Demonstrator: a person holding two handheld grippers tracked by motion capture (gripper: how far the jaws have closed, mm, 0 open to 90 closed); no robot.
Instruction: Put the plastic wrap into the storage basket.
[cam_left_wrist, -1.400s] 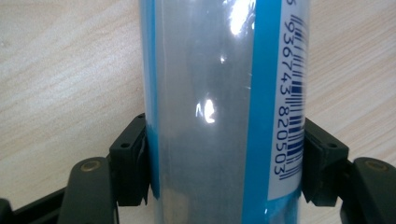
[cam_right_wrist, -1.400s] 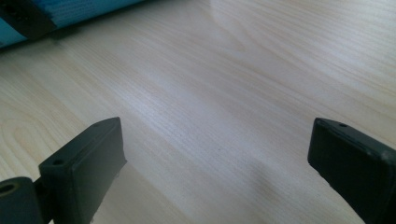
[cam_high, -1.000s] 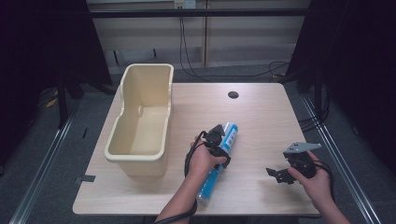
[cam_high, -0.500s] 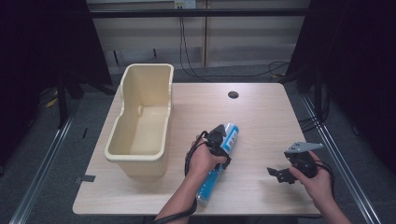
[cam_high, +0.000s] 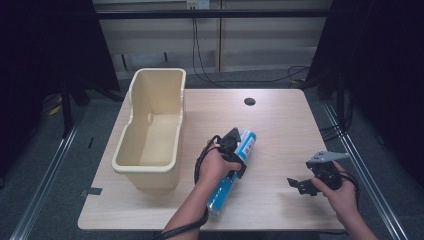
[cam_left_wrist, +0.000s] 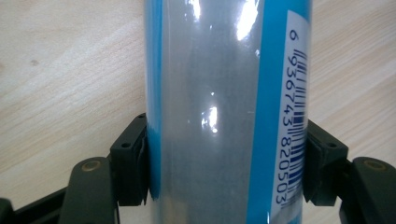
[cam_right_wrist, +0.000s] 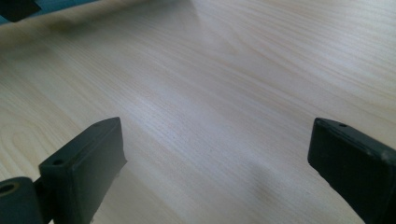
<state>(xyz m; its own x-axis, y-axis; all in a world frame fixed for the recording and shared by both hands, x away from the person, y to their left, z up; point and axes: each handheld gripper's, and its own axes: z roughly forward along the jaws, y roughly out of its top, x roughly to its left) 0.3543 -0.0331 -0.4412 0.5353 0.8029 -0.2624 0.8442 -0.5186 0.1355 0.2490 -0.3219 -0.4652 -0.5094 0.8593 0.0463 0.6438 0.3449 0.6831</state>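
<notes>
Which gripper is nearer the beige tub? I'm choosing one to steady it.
Left. The left gripper clamps the blue tube beside the beige tub; the right gripper hovers near the table's opposite edge.

Blue tube's (cam_left_wrist: 224, 112) ends beyond frame edges

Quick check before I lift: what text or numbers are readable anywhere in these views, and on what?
"6 936743 820503": barcode digits on the white label of the blue tube, read lengthwise in the left gripper view.
High view: the print on the tube's far end is too small to read.
No readable text on the beige bin or the table.
</notes>
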